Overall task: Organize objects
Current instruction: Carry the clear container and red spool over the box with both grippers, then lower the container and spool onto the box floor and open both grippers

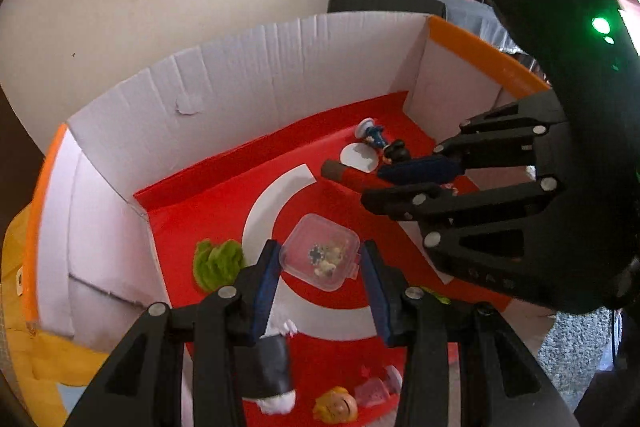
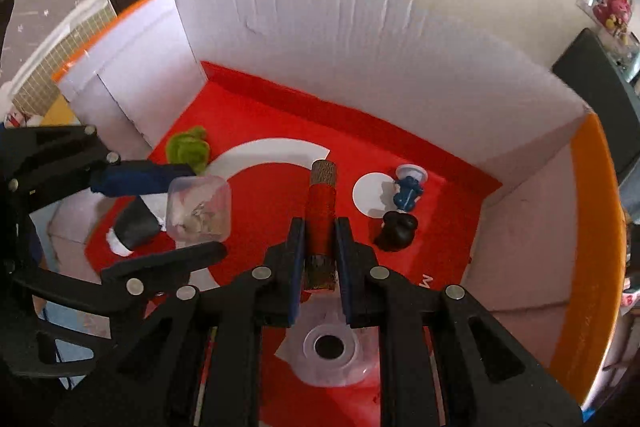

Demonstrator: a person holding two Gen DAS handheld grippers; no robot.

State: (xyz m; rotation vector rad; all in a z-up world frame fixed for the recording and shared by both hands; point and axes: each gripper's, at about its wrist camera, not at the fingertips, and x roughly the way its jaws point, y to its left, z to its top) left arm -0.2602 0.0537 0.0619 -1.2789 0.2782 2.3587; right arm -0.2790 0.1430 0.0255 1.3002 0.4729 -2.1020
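In the left wrist view my left gripper (image 1: pixel 320 259) is shut on a small clear plastic box (image 1: pixel 320 253) with tiny bits inside, held over the red floor of a cardboard box (image 1: pixel 240 75). My right gripper (image 1: pixel 374 187) comes in from the right, shut on a red cylinder with brown ends (image 1: pixel 344 175). In the right wrist view the right gripper (image 2: pixel 320 227) clamps that cylinder (image 2: pixel 320 203) upright-forward between its blue pads. To its left, the left gripper (image 2: pixel 192 211) carries the clear box (image 2: pixel 199 207). Both hover inside the cardboard box (image 2: pixel 360 39).
On the red floor lie a green fuzzy piece (image 1: pixel 218 263), a blue figurine (image 2: pixel 408 189), a black lump (image 2: pixel 396 231), a black-and-white figure (image 1: pixel 272 367), a yellow-haired toy head (image 1: pixel 336 405) and a clear round lid (image 2: pixel 330 351). White walls with orange rims (image 2: pixel 588 227) surround them.
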